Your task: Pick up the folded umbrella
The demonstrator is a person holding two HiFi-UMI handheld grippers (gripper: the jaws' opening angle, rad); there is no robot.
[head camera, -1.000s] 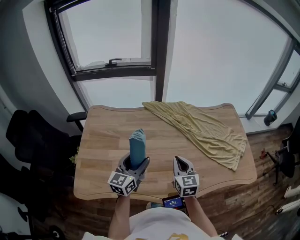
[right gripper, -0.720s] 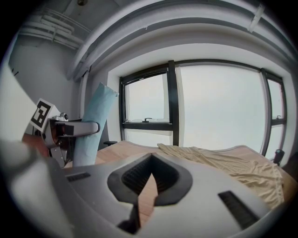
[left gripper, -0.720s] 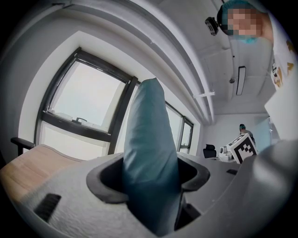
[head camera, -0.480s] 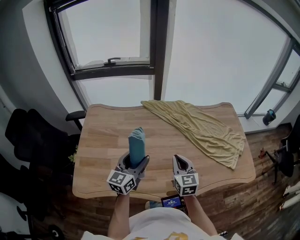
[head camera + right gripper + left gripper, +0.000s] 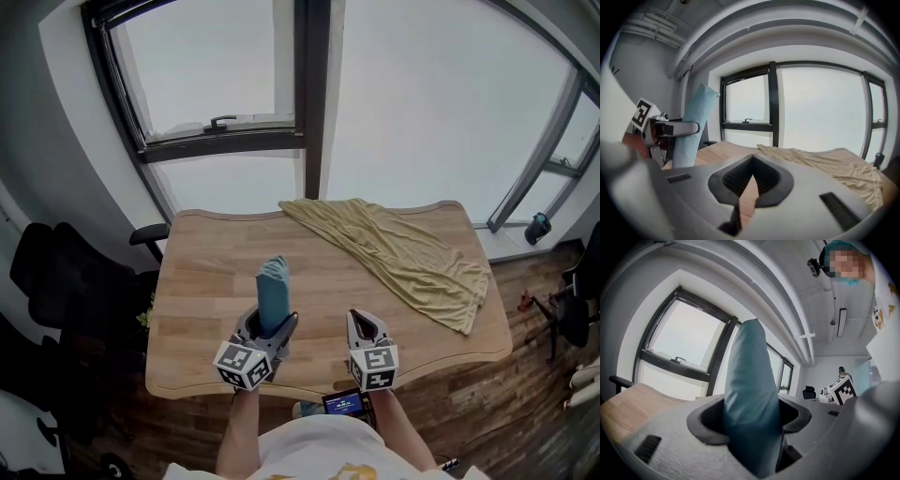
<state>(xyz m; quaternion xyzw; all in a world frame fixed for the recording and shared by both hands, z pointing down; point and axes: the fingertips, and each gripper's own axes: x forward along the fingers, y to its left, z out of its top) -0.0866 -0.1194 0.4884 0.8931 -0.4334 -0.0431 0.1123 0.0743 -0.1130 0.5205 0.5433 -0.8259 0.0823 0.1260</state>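
The folded umbrella is a teal sleeve-covered roll that stands upright over the near middle of the wooden table. My left gripper is shut on its lower part, and the roll fills the space between the jaws in the left gripper view. The right gripper view shows the umbrella at the left, clamped in the left gripper. My right gripper hovers to the umbrella's right, its jaws shut with nothing between them.
A crumpled yellow cloth lies across the table's far right part. A black office chair stands off the table's left edge. Large windows run behind the table. A phone sits at the near edge.
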